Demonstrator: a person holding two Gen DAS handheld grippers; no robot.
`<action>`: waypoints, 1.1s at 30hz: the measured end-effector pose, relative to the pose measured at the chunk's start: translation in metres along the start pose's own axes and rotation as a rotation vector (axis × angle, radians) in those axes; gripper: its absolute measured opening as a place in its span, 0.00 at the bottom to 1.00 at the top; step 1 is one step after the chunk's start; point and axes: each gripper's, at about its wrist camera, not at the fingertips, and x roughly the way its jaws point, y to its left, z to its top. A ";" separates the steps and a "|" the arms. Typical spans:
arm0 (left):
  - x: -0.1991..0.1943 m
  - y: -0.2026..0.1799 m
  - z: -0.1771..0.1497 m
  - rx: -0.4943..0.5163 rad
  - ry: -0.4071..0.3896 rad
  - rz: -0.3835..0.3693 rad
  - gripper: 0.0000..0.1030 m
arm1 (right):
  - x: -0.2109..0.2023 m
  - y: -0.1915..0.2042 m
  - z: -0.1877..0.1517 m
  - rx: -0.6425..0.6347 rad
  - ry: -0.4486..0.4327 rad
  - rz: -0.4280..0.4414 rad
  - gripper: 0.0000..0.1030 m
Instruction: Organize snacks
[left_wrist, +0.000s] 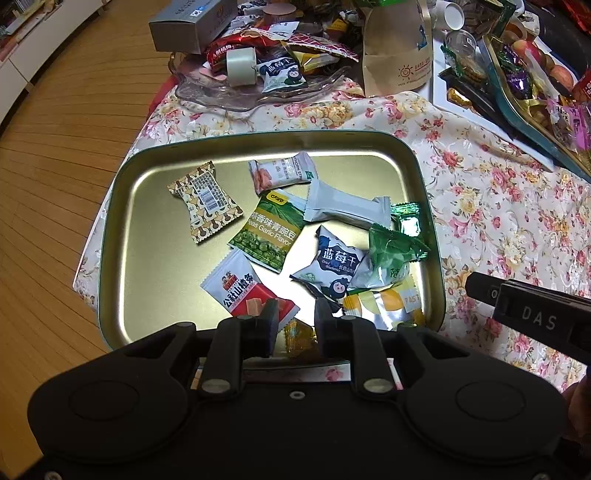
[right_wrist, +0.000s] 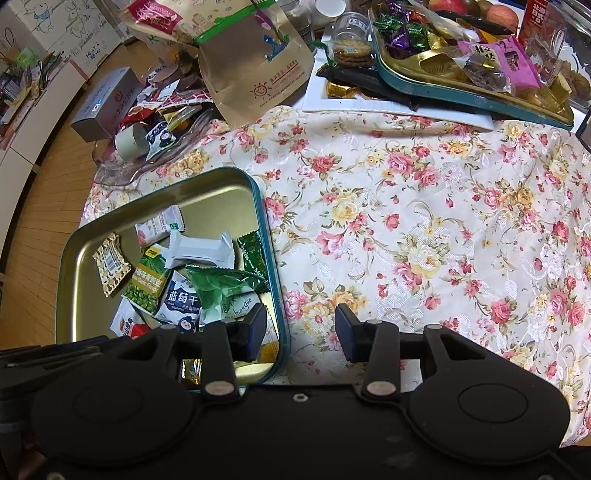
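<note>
A gold tin tray with a teal rim (left_wrist: 155, 258) (right_wrist: 74, 266) lies on the floral cloth and holds several snack packets: a brown patterned one (left_wrist: 203, 203), green peas (left_wrist: 267, 232) (right_wrist: 146, 284), a blueberry pack (left_wrist: 334, 264) (right_wrist: 181, 299), a white bar (left_wrist: 343, 205), a red-and-white pack (left_wrist: 243, 291). My left gripper (left_wrist: 295, 317) hovers over the tray's near edge, jaws slightly apart and empty, above a yellow candy (left_wrist: 299, 339). My right gripper (right_wrist: 301, 321) is open and empty, straddling the tray's right rim.
A clear glass dish (left_wrist: 229, 96) with loose snacks and a tape roll (left_wrist: 241, 66) sits behind the tray. A paper bag (left_wrist: 397, 48) (right_wrist: 255, 59), a grey box (left_wrist: 192, 24) and a second teal tray of sweets (right_wrist: 461, 70) crowd the back. The wooden floor (left_wrist: 55, 184) lies left.
</note>
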 end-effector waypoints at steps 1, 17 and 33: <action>-0.001 0.000 0.000 -0.001 -0.004 0.004 0.27 | 0.001 0.000 0.000 -0.002 0.002 -0.002 0.42; -0.001 -0.004 -0.001 0.018 -0.018 0.036 0.27 | 0.002 0.001 0.000 -0.012 0.003 -0.006 0.42; 0.005 -0.005 -0.001 0.020 0.014 0.023 0.27 | 0.003 0.002 -0.002 -0.026 0.011 0.000 0.43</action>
